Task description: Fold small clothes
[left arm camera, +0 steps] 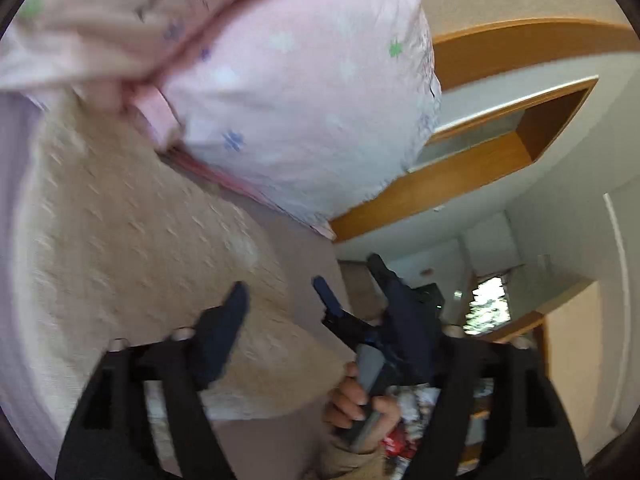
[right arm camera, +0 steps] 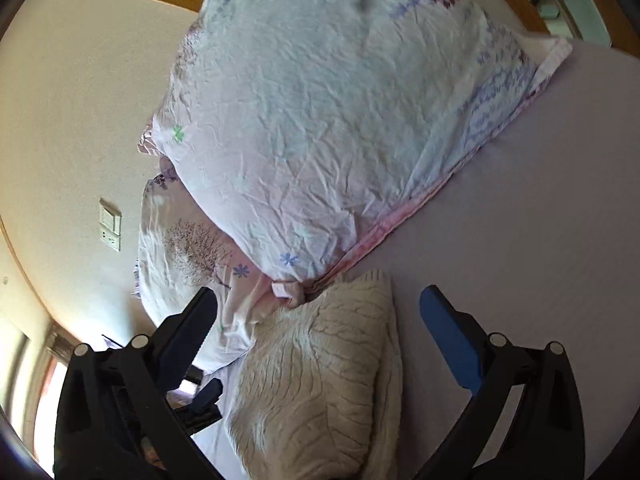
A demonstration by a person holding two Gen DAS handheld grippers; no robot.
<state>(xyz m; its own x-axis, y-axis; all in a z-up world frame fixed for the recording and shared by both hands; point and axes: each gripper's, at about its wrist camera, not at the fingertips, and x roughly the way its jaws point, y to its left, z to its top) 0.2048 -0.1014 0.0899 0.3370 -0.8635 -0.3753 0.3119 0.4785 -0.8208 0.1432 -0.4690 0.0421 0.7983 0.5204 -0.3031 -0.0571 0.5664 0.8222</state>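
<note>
Both the left claw (left arm camera: 280, 296) and right claw (right arm camera: 318, 304) hang spread and empty over the cream sweater (right arm camera: 320, 380), which lies bunched on the bed (right arm camera: 540, 220) against the pillow (right arm camera: 320, 120), probably awaiting folding

The right tool (right arm camera: 318, 312) is open at the lower frame, straddling a cream knit garment (right arm camera: 320, 376) lying on the lavender bed (right arm camera: 520, 220). A floral pillow (right arm camera: 320, 120) fills the upper centre, touching the garment.

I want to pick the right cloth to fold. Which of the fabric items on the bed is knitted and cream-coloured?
The cream knitted garment, between the open right gripper fingers. The floral pillows behind it are smooth printed cotton.
</note>
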